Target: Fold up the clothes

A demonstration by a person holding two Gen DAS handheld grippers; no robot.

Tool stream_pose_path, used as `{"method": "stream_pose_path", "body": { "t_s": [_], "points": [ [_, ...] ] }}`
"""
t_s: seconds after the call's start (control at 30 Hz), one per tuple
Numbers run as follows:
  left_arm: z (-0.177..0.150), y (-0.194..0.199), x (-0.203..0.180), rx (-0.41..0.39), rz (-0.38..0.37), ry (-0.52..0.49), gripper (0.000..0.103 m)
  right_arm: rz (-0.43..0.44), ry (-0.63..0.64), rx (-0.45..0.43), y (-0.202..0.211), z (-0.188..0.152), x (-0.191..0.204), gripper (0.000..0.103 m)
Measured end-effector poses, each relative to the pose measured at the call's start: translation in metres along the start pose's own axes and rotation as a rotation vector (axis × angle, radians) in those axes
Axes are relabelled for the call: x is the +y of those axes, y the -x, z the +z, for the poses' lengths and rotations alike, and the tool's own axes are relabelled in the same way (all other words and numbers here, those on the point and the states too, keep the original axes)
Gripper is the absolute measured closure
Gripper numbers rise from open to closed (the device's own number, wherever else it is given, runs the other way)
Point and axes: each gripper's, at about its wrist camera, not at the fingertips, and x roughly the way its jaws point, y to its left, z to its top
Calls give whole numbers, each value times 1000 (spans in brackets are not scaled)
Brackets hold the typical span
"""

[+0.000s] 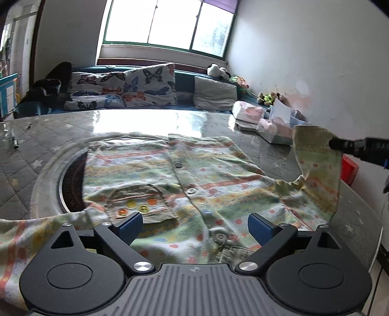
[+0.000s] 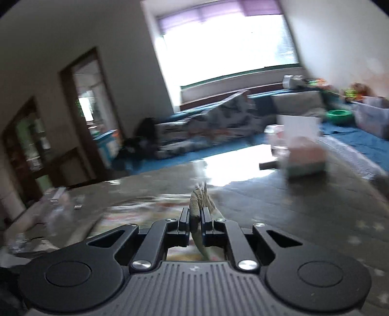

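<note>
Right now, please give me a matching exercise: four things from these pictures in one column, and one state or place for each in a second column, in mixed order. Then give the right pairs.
Things:
1. left gripper
2. right gripper
3. shirt
4. butterfly cushions

States or places:
A. shut on a sleeve, lifted off the table
B. against the bench back, under the window
C. fingers wide apart, nothing between them
D. spread flat on the table, buttons up

Pairs: 1-C, 2-A, 3-D, 4-B
</note>
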Motion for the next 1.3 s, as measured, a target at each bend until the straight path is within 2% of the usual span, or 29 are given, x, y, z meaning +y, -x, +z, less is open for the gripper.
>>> {"method": "stream_pose_path", "body": {
  "t_s": [0.13, 0.37, 0.67, 0.73, 0.87, 1.0, 1.13, 1.3],
  "points": [
    [0, 13, 10, -37, 16, 23, 7, 94, 60, 9, -13, 8, 39, 95],
    [-1, 36, 31, -84, 52, 57, 6, 215, 159, 84, -45, -2, 102, 95],
    [-8, 50, 54, -102, 91, 108, 5, 286, 282, 221, -85, -37, 156, 95],
    [-7, 51, 56, -104, 96, 110, 5, 300, 316, 257, -94, -46, 163, 91],
    [-7, 49, 58, -100, 98, 114, 5, 315, 353, 273, -93, -52, 166, 82],
    [-5, 44, 52, -95, 85, 102, 5, 295, 379, 280, -83, -47, 152, 67],
    [-4, 37, 41, -87, 60, 73, 7, 232, 401, 310, -72, -47, 125, 67],
    [-2, 26, 23, -73, 15, 36, 19, 133, 354, 361, -65, -56, 76, 66]
  ]
}}
